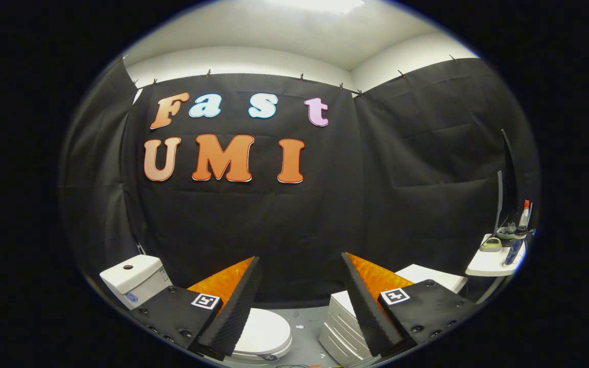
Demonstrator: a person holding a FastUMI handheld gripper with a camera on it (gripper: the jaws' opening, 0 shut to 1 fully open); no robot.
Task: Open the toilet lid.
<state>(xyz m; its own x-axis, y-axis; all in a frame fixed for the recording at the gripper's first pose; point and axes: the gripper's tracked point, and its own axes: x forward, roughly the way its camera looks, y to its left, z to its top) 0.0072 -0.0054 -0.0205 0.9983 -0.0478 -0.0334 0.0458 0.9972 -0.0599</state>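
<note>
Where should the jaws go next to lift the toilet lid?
Probably down and forward toward the toilet lid's front edge. The gripper is open, holding nothing, well above the closed lid, which lies below, beside the cistern.

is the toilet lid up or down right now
Down: the toilet lid lies flat over the bowl, below the tank. The gripper is open above it.

The fisheye camera rides on the gripper [299, 268], looking forward along its spread-apart fingers toward the booth's black cloth wall. It sits high, well back from the toilet [261, 335] low ahead, taking in the ceiling too.
</note>
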